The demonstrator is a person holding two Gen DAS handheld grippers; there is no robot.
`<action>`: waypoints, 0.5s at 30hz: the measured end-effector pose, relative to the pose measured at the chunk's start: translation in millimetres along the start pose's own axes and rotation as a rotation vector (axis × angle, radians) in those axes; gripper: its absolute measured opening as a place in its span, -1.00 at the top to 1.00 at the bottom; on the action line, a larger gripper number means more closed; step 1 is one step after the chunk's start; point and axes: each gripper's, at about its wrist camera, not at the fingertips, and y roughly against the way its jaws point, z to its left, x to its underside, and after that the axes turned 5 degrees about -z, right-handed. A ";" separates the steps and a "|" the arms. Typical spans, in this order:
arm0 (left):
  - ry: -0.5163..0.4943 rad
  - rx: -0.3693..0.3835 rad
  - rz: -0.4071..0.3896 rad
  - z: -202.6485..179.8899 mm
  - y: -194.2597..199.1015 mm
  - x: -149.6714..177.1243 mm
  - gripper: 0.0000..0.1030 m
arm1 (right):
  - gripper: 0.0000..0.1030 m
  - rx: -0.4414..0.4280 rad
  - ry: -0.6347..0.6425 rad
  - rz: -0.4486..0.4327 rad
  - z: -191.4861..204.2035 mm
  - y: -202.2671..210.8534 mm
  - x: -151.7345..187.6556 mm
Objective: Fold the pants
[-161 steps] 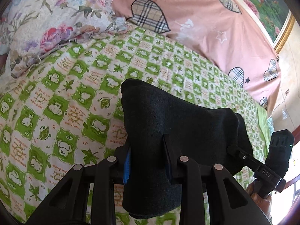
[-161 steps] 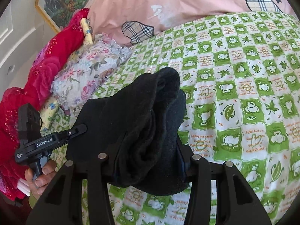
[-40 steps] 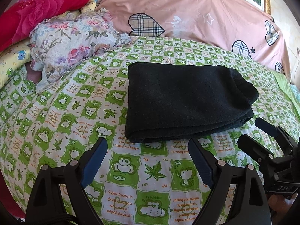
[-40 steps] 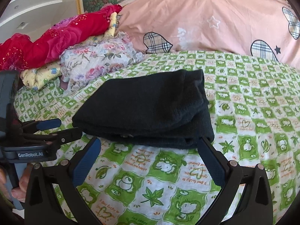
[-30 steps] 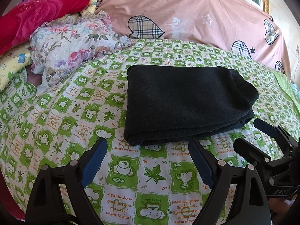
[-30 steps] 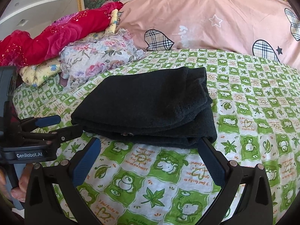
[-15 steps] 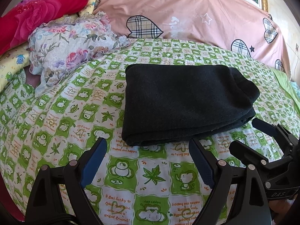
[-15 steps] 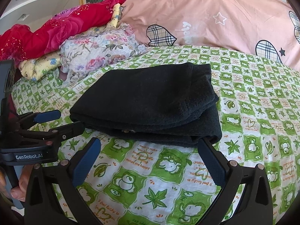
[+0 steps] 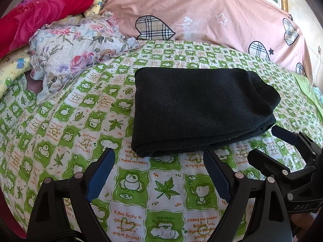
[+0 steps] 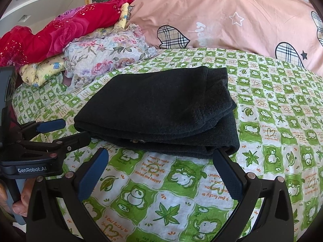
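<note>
Lying folded mid-frame on the green checked bedsheet, the black fleece pants sit untouched; left gripper and right gripper are both spread, empty.

Bed covered by green-and-white checked sheet printed with cartoon animals, leaves and orange lettering. Lying directly on sheet near centre: black pants, folded into compact layered rectangle, layer edges visible on near side in right wrist view. At head end: large pink duvet with plaid hearts and stars. Beside it at left: floral ruffled pillow, yellow cartoon-print cloth, and red rose-patterned blanket stacked on top.
</note>
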 end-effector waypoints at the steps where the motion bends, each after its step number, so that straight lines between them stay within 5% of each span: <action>1: 0.000 0.001 0.000 -0.5 0.4 -0.3 -0.74 | -0.99 0.000 -0.001 0.000 0.1 0.3 -0.2; 15: -0.003 0.002 -0.001 1.0 0.0 -0.7 -0.74 | -0.99 -0.004 -0.003 -0.005 0.2 0.2 -1.5</action>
